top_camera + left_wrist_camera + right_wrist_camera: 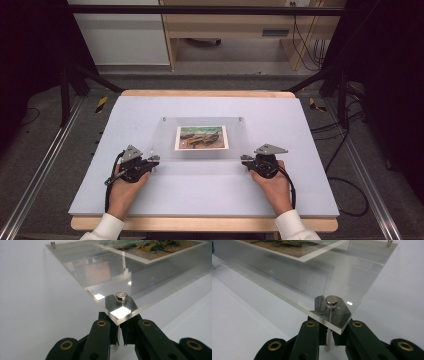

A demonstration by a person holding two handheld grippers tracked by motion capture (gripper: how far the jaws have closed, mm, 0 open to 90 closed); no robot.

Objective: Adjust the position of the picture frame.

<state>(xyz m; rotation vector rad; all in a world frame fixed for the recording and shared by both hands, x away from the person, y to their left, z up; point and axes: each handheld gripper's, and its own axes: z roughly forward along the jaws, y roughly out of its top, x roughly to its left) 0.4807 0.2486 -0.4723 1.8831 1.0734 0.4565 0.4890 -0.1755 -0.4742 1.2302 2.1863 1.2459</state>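
1. Clear plastic frame (200, 145) with a picture (201, 137) is lying on the table (300, 190);
2. left gripper (155, 161) is pinching its near-left corner;
3. right gripper (244, 160) is pinching its near-right corner.

Left gripper (154, 161), right gripper (245, 160) at acrylic frame (200, 150) corners.

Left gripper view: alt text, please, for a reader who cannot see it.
The left gripper meets the near corner of a clear acrylic frame, just below a silver stud. A printed picture lies inside, on a white table.
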